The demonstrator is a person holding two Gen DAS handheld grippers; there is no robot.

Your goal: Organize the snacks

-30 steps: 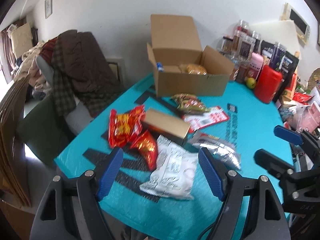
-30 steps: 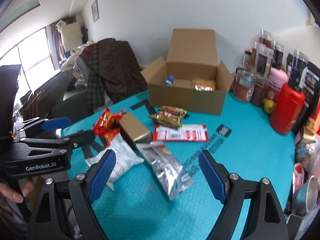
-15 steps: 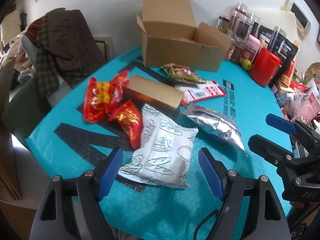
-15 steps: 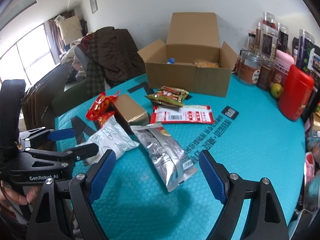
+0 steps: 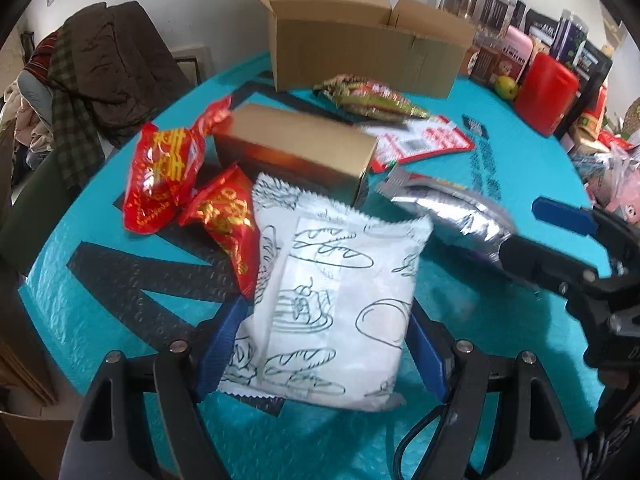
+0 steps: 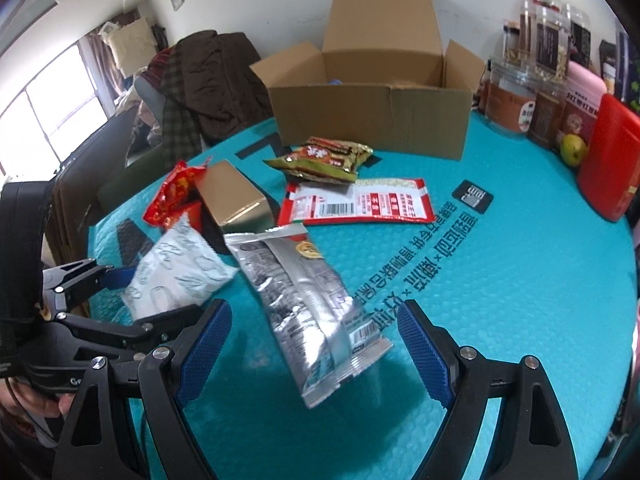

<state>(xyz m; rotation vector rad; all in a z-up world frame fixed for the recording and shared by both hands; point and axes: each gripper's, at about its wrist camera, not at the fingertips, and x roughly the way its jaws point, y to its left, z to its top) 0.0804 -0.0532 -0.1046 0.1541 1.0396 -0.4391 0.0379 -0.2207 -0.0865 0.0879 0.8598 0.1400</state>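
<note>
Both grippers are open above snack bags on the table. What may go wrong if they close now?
1. The left gripper straddles the white bread-print bag, whose edge overlaps the small red packet; closing might pinch or drag both.
2. The right gripper faces the silver foil bag, which lies flat and looks slippery; the pads may slide off or only crease it.
3. The two grippers are close together, so they could bump.

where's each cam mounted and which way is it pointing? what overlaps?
Left wrist: on the left gripper, angled down at the white bread-print bag between its open fingers; right gripper shows at right.
Right wrist: on the right gripper, angled down at the silver pouch; left gripper and a hand at left.
Shared: both bags, gold box, cardboard box.
</note>
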